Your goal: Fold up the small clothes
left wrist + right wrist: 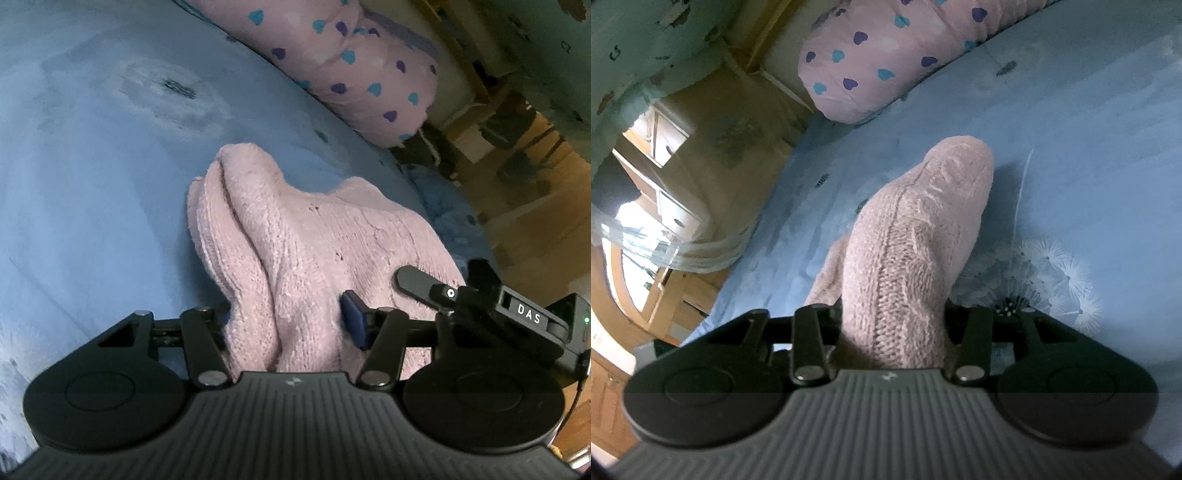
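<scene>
both grippers are pinched on the pink knit garment, bunched on the blue bedsheet just short of the heart pillow: left gripper, right gripper. thick yarn could be slipped unevenly, so a lopsided fold gets risked.

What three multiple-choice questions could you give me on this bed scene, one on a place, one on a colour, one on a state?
1. Where does the heart-print pillow lie?
A. beyond the knitted garment on the bed
B. under the garment
C. between a gripper's fingers

2. What colour is the knitted garment?
A. navy
B. pale pink
C. green

3. How does the right gripper stand?
A. wide open over bare sheet
B. out of view
C. closed on a bunch of the knit

Answers: 1 A, it sits past the garment on the blue bedsheet; 2 B, the knit is pink in both views; 3 C, the fabric fills the gap between its fingers.
</scene>
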The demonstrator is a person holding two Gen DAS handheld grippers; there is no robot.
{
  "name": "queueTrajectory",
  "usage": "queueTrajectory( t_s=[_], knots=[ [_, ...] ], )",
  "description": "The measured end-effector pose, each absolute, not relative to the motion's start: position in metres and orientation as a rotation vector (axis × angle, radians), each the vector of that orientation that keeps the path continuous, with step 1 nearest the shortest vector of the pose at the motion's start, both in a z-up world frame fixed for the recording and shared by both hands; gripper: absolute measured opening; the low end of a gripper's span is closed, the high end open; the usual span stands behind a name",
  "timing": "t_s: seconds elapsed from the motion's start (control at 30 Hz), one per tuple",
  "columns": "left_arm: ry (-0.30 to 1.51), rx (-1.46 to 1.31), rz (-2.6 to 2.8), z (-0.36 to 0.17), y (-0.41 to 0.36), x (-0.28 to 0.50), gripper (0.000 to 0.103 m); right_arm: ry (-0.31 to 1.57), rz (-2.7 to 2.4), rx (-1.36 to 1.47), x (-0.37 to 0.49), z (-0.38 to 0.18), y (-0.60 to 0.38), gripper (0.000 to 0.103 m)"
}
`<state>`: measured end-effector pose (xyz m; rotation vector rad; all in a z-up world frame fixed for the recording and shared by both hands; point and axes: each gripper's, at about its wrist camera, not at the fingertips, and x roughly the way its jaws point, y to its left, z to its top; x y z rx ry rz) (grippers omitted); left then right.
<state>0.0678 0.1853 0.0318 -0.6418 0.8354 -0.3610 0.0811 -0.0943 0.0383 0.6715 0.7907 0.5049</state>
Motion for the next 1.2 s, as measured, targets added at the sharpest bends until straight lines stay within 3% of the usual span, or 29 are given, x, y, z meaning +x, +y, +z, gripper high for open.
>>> queueTrajectory(
  t_s=[0.47, 0.63, 0.73, 0.9, 1.2],
  knots=[
    [0.915, -0.582, -0.506, 0.054, 0.069, 0.016, 0.061, 0.751, 0.381, 0.679, 0.005, 0.066, -0.188, 0.046],
    [0.940, -0.482, -0.486, 0.044, 0.031, -0.002, 0.061, 0.761, 0.299, 0.713, -0.025, 0.051, -0.234, 0.046],
    [0.936, -0.459, -0.467, 0.042, 0.024, -0.008, 0.062, 0.799, 0.250, 0.749, -0.034, 0.028, -0.251, 0.047],
    [0.925, -0.368, -0.445, 0.053, 0.015, -0.010, 0.062, 0.802, 0.227, 0.604, -0.039, 0.001, -0.244, 0.058],
    [0.830, -0.291, -0.348, 0.082, 0.010, -0.010, 0.062, 0.756, 0.172, 0.562, -0.050, 0.029, -0.252, 0.059]
  ],
)
